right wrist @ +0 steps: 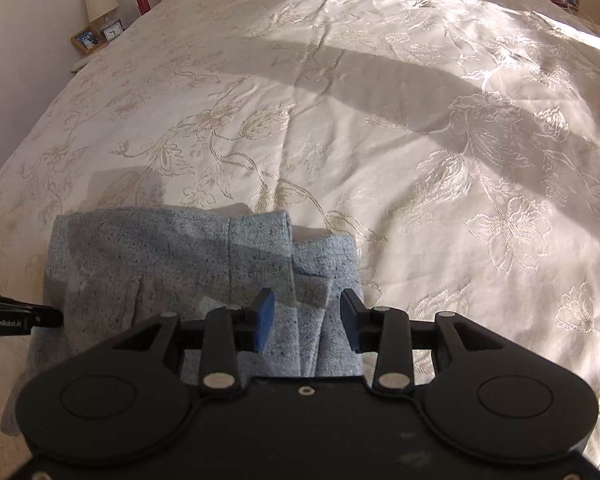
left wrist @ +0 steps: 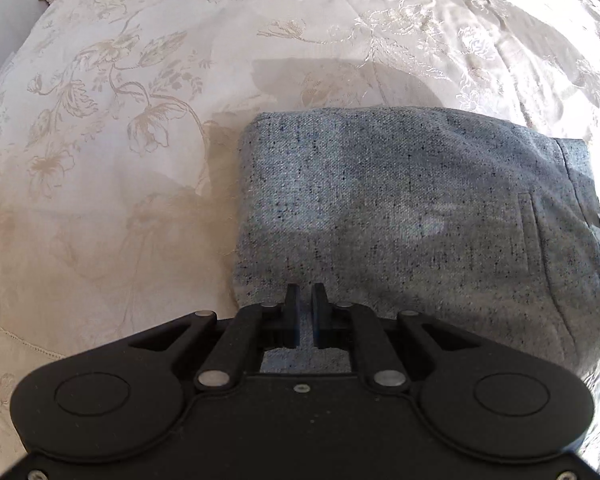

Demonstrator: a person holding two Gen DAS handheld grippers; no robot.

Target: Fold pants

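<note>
Pants (left wrist: 400, 208) folded, flat on bedspread (left wrist: 120, 160). Left gripper (left wrist: 305, 300) nearly closed, narrow gap, nothing pinched. Right gripper (right wrist: 307, 304) wide apart over pants, empty. Only right view: lamp (right wrist: 99, 0), clock (right wrist: 111, 32), photo frame (right wrist: 86, 40).

Two close wrist views, shared pants (left wrist: 400, 208).

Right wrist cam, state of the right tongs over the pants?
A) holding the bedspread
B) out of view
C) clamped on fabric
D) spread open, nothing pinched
D: the right tongs stand wide apart above the folded pants, with cloth visible in the gap but no pad touching it.
</note>
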